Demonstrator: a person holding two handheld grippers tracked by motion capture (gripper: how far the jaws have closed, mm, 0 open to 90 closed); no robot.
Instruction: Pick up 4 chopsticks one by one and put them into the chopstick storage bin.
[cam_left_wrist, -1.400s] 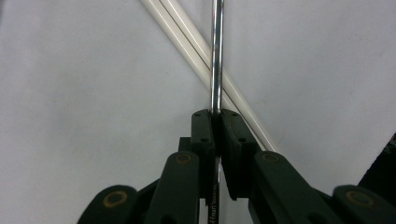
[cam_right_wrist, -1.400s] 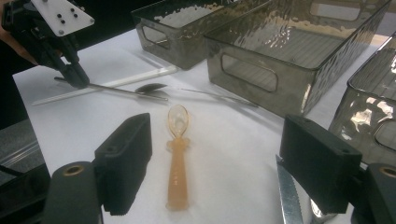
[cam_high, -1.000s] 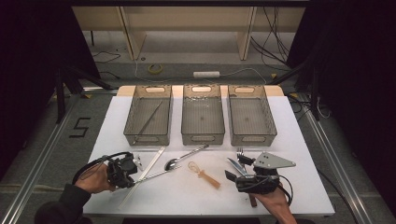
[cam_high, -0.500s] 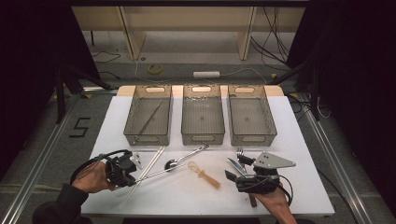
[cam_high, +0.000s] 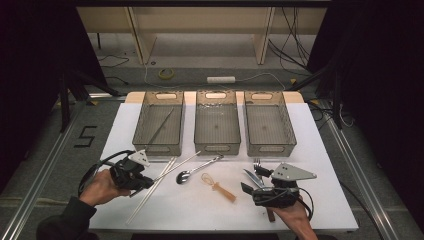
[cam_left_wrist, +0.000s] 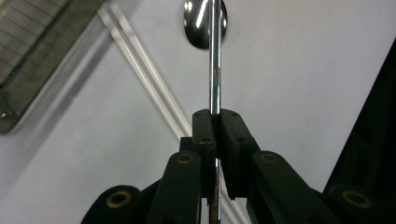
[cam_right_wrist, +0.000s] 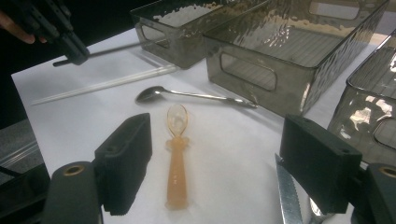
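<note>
My left gripper (cam_left_wrist: 217, 116) had edged forward toward the trays since the earlier frame, clamped tight on the metal chopstick (cam_left_wrist: 215, 70), which was lifted just above the table. The next step, I judged, was carrying it into the left tray (cam_high: 159, 148). My right gripper (cam_high: 252, 184) waited wide open and had barely moved.

High view: fixed overhead, looks forward and down, far off, whole white bench (cam_high: 310, 150) and three trays. Left claw view: very close, looks along the left claw (cam_left_wrist: 215, 122) down at the bench, steel spoon (cam_left_wrist: 205, 21) at top. Right claw view: low, close, faces across the bench. Shared by all: the steel spoon; high and right views share the orange spoon (cam_right_wrist: 176, 154).
</note>
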